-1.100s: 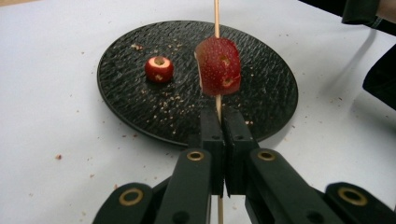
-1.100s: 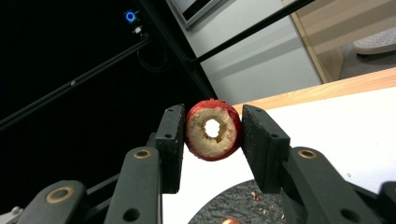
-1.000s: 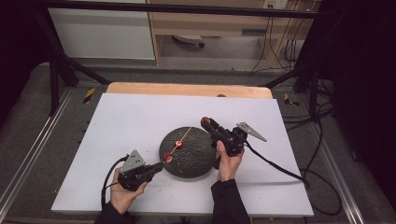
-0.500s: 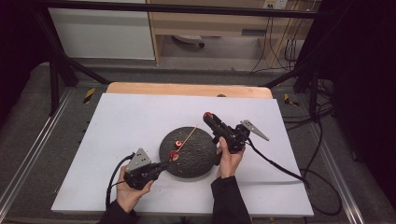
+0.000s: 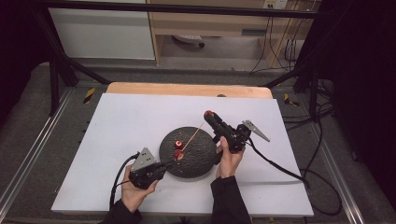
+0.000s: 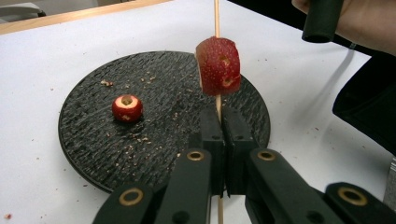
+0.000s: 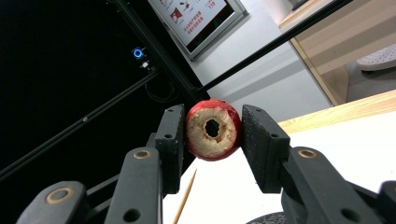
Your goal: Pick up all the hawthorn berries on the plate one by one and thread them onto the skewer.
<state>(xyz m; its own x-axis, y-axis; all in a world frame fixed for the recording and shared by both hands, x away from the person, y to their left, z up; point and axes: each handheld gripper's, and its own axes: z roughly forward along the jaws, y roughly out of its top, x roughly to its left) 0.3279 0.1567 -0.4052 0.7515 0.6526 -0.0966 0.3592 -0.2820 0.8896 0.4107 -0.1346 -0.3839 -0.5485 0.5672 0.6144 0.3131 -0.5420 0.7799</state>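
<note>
Skewer: the thin wooden skewer [image 6: 216, 18] was pinched low down in the left tongs [image 6: 218, 140], which were shut tight on it, and it leaned up over the plate.
Fruit on the skewer: one red fruit piece [image 6: 218, 65] sat on the stick just above the left tongs; it was round, with pale spots and a cut pale side.
Right tongs: the right tongs [image 7: 212, 135] gripped another red fruit ring [image 7: 213, 129], with a pad on each side; it was held up in the air past the far tip of the skewer.
What changed: a second before, the left tongs were farther left and the right tongs were lower; now the left tongs had moved in to the plate edge and the right tongs had lifted up and back.
What it means: I think the ring's hole was being lined up with the tip, to slide on next.
Plate: the plate [image 5: 201, 161] was round, dark and rough, with crumbs and one more fruit piece [image 6: 127, 107] lying on it.
Surface: the surface [image 5: 116, 121] was flat, white and smooth.
</note>
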